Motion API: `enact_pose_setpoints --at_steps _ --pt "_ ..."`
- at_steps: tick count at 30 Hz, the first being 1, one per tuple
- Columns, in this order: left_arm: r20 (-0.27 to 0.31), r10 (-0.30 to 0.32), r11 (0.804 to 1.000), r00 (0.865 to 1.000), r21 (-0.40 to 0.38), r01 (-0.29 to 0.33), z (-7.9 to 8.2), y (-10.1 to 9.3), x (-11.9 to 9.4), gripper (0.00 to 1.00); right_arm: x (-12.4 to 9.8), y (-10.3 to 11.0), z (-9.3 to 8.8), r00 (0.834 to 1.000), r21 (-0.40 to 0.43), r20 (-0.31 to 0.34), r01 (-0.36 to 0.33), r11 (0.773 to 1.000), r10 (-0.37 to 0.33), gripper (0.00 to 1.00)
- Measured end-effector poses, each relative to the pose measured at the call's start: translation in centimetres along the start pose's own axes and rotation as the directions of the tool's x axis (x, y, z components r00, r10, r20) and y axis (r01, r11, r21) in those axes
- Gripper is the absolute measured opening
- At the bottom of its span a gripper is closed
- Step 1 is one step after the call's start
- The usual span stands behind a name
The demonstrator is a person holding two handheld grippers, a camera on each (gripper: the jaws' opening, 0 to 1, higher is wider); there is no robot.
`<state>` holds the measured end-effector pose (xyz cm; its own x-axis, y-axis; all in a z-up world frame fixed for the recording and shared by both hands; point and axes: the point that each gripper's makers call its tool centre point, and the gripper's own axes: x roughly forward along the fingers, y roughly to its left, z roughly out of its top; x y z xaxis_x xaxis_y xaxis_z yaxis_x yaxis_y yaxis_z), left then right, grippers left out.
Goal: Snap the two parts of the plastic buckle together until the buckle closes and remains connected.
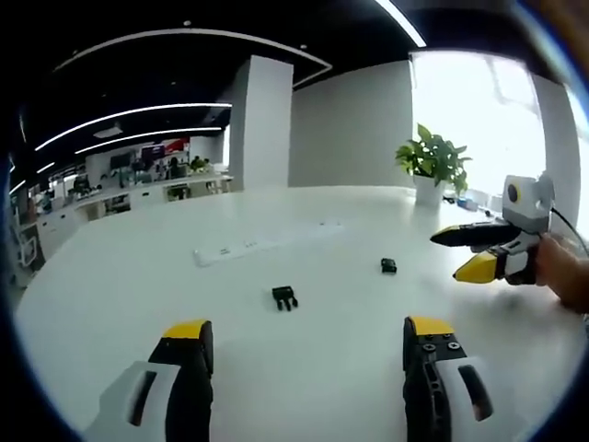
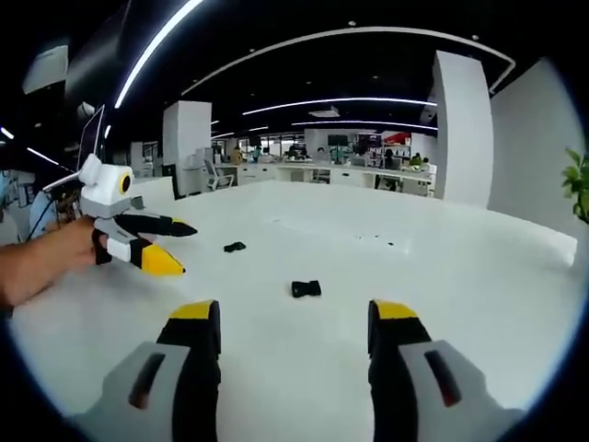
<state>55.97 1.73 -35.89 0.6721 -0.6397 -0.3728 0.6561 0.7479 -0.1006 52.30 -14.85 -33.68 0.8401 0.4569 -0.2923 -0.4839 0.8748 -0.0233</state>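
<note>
No readable text, no labels or numbers legible, distant red wall sign (image 1: 175, 145) too blurred to read

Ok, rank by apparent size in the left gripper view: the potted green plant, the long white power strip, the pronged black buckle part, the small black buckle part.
1. Long white power strip
2. Potted green plant
3. Pronged black buckle part
4. Small black buckle part; it lies farther off, so this last ranking is unsure.

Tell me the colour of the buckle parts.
Both buckle parts are black; clearest in the left gripper view.
</note>
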Motion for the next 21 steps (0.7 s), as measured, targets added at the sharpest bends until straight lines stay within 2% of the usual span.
enact_pose_setpoints --at_steps 7,15,21 --pt "-0.018 -0.007 1.000 1.000 0.004 0.007 -0.7 0.0 0.1 0.86 0.4 0.0 -0.2 1.000 -0.019 -0.013 0.012 1.000 -0.013 0.65" --pt "-0.005 -0.002 1.000 1.000 -0.005 0.002 0.2 0.6 0.5 0.86 0.3 -1.0 -0.4 0.999 -0.020 -0.020 0.044 0.999 -0.044 0.66" --pt "0.000 -0.012 1.000 1.000 -0.004 0.012 0.5 0.3 1.0 0.86 0.3 -1.4 -0.3 0.998 -0.015 -0.020 0.052 0.999 -0.052 0.63"
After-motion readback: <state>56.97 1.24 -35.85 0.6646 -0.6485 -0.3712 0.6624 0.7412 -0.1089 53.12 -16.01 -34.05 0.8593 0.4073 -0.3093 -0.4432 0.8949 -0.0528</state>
